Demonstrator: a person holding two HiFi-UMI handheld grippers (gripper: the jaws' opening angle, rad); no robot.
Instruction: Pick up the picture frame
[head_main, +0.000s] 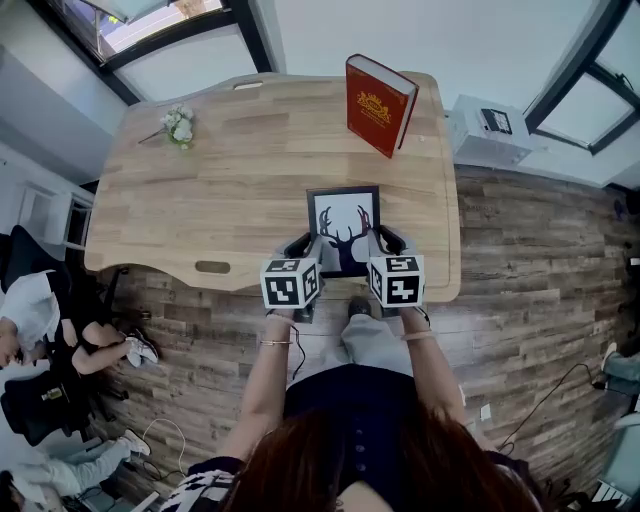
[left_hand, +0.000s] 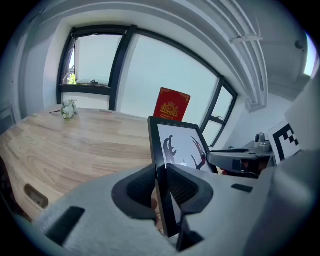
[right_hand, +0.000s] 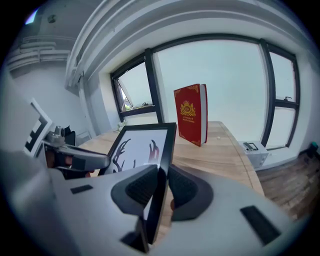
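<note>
A black picture frame (head_main: 342, 226) with a deer-antler print is held off the wooden table (head_main: 230, 190), tilted, between both grippers. My left gripper (head_main: 303, 246) is shut on the frame's left edge (left_hand: 159, 165); the dark pads (left_hand: 140, 187) press on both sides of it (left_hand: 161, 187). On the frame's right edge (right_hand: 165, 150) my right gripper (head_main: 382, 243) is shut the same way (right_hand: 160, 187). The antler print (left_hand: 181, 147) faces up in the left gripper view, and it shows again in the right gripper view (right_hand: 137, 150).
A red book (head_main: 379, 103) stands upright at the table's far edge. A small white flower sprig (head_main: 179, 126) lies at the far left. A white box (head_main: 488, 130) sits on the floor to the right of the table. People sit at the lower left (head_main: 40, 320).
</note>
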